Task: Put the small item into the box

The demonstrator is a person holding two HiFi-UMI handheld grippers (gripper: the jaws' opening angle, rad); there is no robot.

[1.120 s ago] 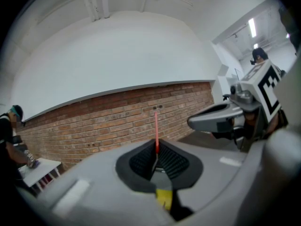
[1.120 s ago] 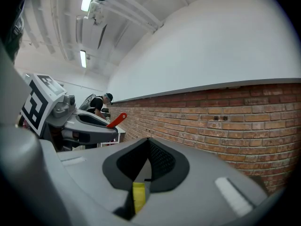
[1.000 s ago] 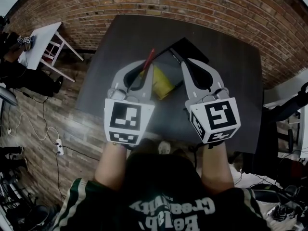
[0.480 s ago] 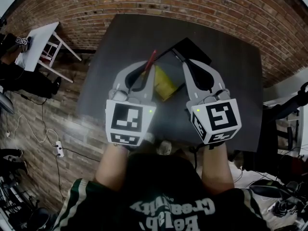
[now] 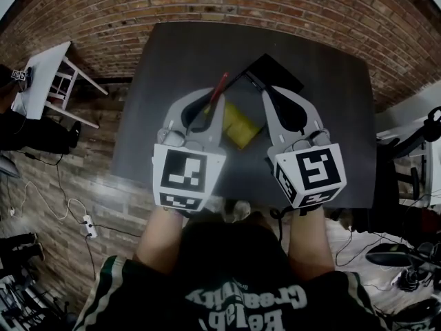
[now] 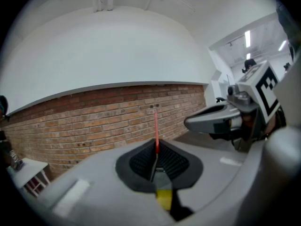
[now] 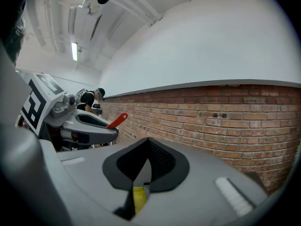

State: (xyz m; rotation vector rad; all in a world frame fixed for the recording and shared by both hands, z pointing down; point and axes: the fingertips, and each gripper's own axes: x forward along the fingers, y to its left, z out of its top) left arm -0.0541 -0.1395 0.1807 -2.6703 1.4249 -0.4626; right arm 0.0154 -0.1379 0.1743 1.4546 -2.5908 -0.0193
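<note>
A thin red stick-like item point(image 5: 219, 85) pokes out past the tips of my left gripper point(image 5: 213, 96), which is shut on it above the dark table point(image 5: 172, 54). In the left gripper view the red item point(image 6: 155, 134) stands up from the closed pads. Just beyond the tips lies the box, with a yellow inside point(image 5: 238, 123) and a black lid point(image 5: 276, 74) folded back. My right gripper point(image 5: 265, 92) hovers beside the lid, shut, and nothing shows between its pads. A sliver of the yellow point(image 7: 139, 197) shows below its jaws.
A brick wall point(image 5: 275, 5) runs behind the table. A small white table point(image 5: 43, 71) stands at the far left, with cables on the floor below it. A person point(image 7: 89, 98) stands far off in the right gripper view.
Both grippers stay almost where they were, the left still gripping the red item. The head view has shifted slightly.
</note>
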